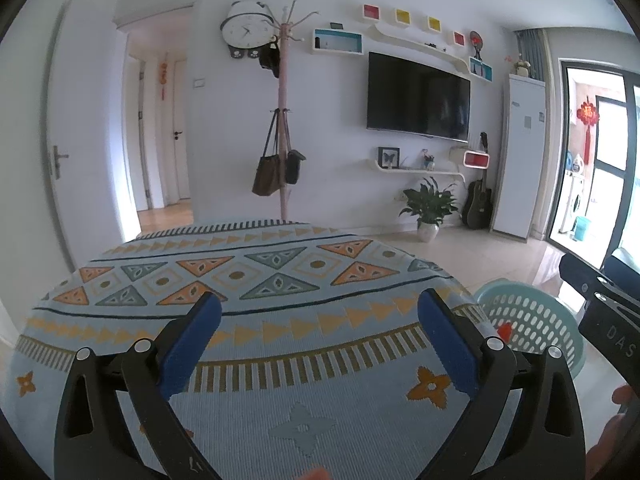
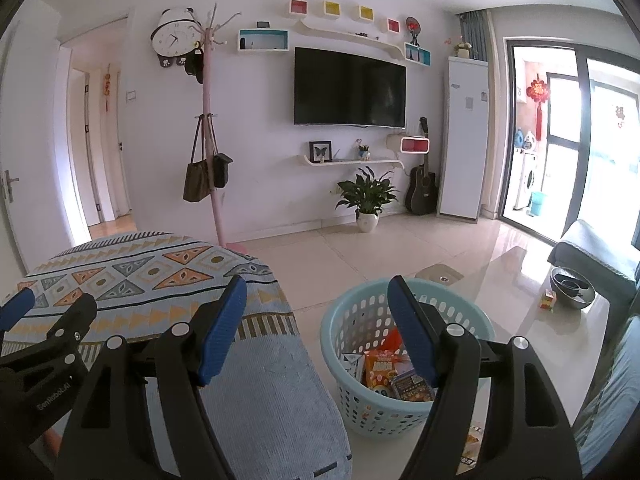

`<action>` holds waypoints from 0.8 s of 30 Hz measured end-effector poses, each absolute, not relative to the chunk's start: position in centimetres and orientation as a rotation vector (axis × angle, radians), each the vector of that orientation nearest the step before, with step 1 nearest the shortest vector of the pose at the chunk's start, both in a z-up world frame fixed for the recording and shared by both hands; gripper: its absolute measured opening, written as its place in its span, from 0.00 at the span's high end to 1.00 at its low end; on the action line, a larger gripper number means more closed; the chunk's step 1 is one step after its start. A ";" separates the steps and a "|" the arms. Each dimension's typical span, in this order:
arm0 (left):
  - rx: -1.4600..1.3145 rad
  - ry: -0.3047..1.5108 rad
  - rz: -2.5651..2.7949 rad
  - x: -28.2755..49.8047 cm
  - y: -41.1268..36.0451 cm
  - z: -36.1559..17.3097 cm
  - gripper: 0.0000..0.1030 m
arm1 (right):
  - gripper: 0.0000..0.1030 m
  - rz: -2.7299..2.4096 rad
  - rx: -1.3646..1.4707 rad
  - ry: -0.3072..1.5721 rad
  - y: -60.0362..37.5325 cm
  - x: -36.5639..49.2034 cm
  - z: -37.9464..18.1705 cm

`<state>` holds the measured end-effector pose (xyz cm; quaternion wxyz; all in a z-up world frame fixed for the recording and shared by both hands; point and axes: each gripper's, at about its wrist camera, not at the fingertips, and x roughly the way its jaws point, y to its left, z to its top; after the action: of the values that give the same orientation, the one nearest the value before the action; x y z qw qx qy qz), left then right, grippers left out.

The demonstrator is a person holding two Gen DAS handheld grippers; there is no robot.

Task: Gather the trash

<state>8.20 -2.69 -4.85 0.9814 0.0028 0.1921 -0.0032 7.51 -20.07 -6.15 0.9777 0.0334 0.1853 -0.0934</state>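
1. Left tongs (image 1: pixel 320 320): the blue-padded fingers stand wide apart and grip nothing. They hang above the worktop covered with a pale blue patterned woven cloth (image 1: pixel 248 276).
2. Right tongs (image 2: pixel 316 330): the fingers are equally wide apart and empty, positioned over the gap between the worktop edge and the pale turquoise perforated plastic basket (image 2: pixel 352 396).
3. Task item: the trash, a set of orange and dark printed snack wrappers (image 2: pixel 394 372), lies inside the basket on the tiled floor, just beside the worktop. No loose trash is visible on the cloth in either view.
4. Hazard, judged: a small flat printed scrap (image 2: pixel 474 434) appears to lie on the floor at the basket's foot, partly hidden by the right tongs. It could be missed.
5. Hazard, judged: the basket looks light; a sideways knock from the right tongs could tip it and spill the wrappers.
6. Hazard, judged: fingers lowered onto the cloth could snag and drag it.
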 end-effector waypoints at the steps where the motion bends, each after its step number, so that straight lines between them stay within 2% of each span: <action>1: 0.005 0.386 -0.006 8.2 -2.7 -4.8 0.07 | 0.33 -0.191 0.062 0.369 -20.1 7.5 -6.1; 24: 0.007 0.387 -0.005 8.2 -2.7 -4.8 0.07 | 0.33 -0.191 0.043 0.357 -19.7 7.0 -5.7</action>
<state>8.15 -2.67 -4.78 0.9813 0.0034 0.1924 -0.0024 6.98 -19.74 -5.68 0.9793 0.0214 0.1774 -0.0947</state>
